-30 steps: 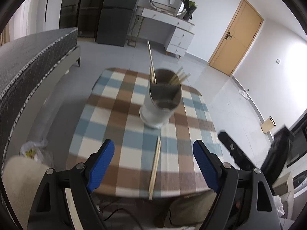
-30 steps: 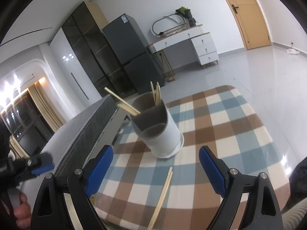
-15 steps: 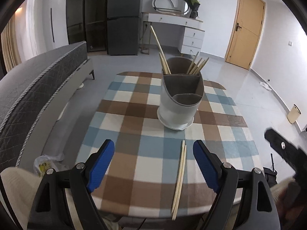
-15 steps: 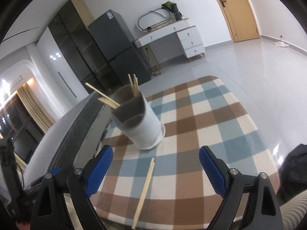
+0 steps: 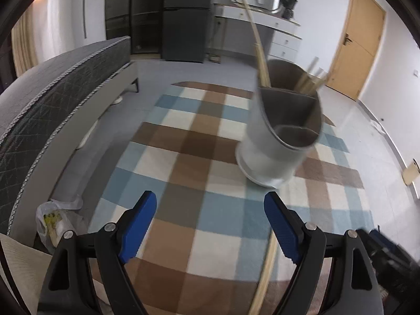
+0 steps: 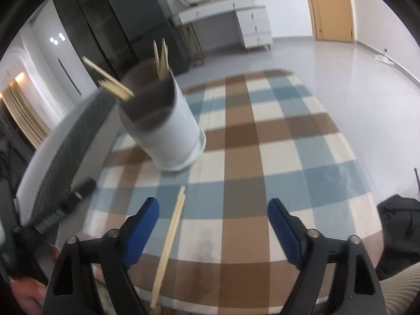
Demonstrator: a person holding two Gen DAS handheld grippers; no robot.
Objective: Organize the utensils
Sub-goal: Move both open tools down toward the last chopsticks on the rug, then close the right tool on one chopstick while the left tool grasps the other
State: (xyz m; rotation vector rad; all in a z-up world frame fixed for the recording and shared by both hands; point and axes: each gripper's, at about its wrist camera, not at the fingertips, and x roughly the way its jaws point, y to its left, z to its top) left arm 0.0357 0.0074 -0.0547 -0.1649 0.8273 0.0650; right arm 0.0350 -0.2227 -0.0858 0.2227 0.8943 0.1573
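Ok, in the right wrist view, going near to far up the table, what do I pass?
Right gripper, open, then the loose chopsticks lying on the checked tablecloth, then the white utensil holder with chopsticks standing in it, then the table's far edge.

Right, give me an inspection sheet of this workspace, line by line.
Surface: checked tablecloth in brown, blue and cream covers the table.
Job's things: white utensil holder upright, chopsticks standing in it; loose pair of chopsticks flat near the front edge.
Clutter: nothing seen on the cloth.
Grippers: left gripper and right gripper both open, holding nothing, above the near edge.
Cables: nothing seen.
Surroundings: bed, dark cabinets, white desk, wooden door, plastic bag on floor.
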